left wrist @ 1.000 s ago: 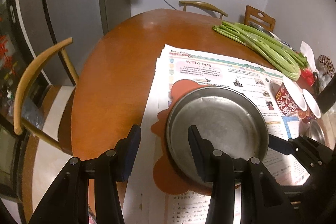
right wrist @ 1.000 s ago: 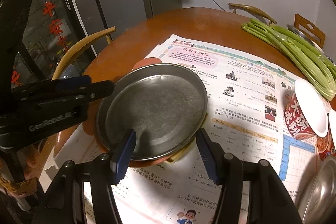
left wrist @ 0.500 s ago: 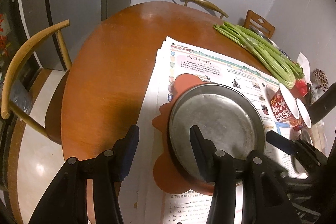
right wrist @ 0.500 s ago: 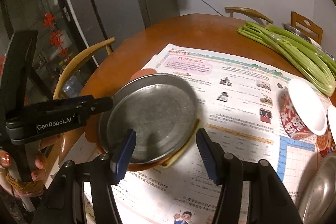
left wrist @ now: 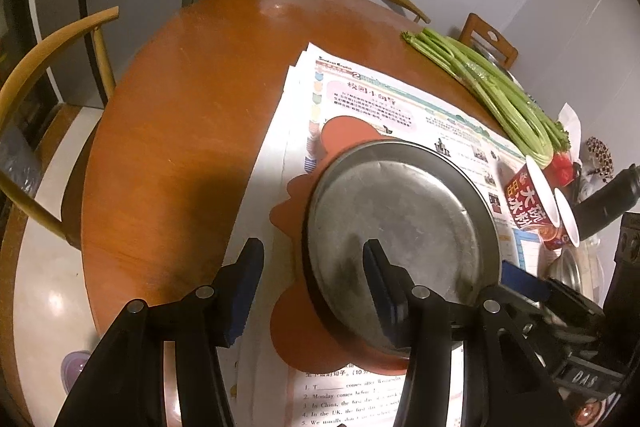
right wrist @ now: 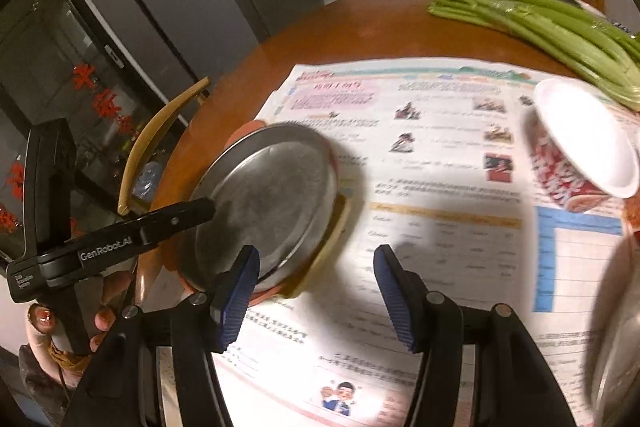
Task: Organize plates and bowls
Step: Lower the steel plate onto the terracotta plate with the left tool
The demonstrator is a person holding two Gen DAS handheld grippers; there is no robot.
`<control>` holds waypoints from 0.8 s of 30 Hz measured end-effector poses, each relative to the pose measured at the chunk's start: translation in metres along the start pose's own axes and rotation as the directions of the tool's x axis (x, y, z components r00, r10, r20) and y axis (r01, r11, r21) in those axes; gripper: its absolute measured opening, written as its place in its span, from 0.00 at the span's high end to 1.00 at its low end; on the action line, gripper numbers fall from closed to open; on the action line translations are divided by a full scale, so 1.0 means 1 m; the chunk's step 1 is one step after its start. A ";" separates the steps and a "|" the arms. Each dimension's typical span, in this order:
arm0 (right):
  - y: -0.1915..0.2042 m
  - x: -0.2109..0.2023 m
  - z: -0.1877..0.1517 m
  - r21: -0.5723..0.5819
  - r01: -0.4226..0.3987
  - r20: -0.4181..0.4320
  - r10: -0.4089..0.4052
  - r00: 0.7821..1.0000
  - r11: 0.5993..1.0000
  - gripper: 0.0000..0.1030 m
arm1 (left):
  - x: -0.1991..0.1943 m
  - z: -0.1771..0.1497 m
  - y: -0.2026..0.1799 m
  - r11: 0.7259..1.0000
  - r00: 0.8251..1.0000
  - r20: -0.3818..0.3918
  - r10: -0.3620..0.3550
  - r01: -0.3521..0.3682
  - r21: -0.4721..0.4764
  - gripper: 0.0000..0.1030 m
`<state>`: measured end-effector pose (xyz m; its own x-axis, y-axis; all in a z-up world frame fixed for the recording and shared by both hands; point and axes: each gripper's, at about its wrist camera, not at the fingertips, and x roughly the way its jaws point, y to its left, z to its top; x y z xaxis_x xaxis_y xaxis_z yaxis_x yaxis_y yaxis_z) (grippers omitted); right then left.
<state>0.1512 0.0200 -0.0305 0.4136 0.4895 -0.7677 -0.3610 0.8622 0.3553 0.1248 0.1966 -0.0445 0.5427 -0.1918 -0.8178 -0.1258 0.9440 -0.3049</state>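
where the left wrist camera looks down, the left gripper (left wrist: 312,291) straddles the near rim of a round metal plate (left wrist: 400,223): one finger stands over the plate's inside, the other outside it over the newspaper (left wrist: 400,107). the jaws are moderately apart and nothing is pinched. the plate rests on an orange scalloped mat (left wrist: 304,331) on that newspaper, on a round wooden table (left wrist: 180,147). celery stalks (left wrist: 500,99) lie at the far right side, and a red printed paper bowl (left wrist: 528,195) lies tipped just beyond the plate. part of the right gripper (left wrist: 524,285) shows at the plate's right edge.

from the right wrist camera, which is somewhat blurred, the right gripper (right wrist: 316,291) hangs with its fingers moderately apart and empty, one finger in front of the plate's (right wrist: 264,199) near edge, the other over the newspaper (right wrist: 440,167). the left gripper's (right wrist: 206,209) arm reaches the plate's left rim, with a hand (right wrist: 72,331) on its handle. the paper bowl (right wrist: 576,155) lies to the right, the celery (right wrist: 540,27) behind it.
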 end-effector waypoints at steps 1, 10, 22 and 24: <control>0.003 0.004 0.000 -0.009 -0.007 -0.009 0.007 1.000 1.000 0.42 | 0.002 0.000 -0.001 1.000 1.000 -0.005 -0.004 0.004 0.002 0.48; 0.023 0.022 -0.002 -0.072 -0.033 -0.052 0.029 0.998 0.997 0.41 | 0.016 0.002 -0.010 1.000 0.999 -0.047 -0.013 0.014 0.024 0.47; 0.012 0.019 0.005 -0.065 0.001 -0.018 -0.002 1.000 0.998 0.41 | 0.033 0.021 -0.033 0.997 0.998 -0.061 -0.007 0.011 0.072 0.46; 0.006 0.018 0.008 -0.050 0.006 -0.011 -0.006 1.000 0.999 0.41 | 0.037 0.025 -0.038 0.997 0.998 -0.063 -0.008 0.013 0.080 0.46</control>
<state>0.1630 0.0350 -0.0384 0.4067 0.4825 -0.7757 -0.3999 0.8575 0.3237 0.1700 0.1606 -0.0513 0.4901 -0.2156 -0.8446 -0.0521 0.9600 -0.2753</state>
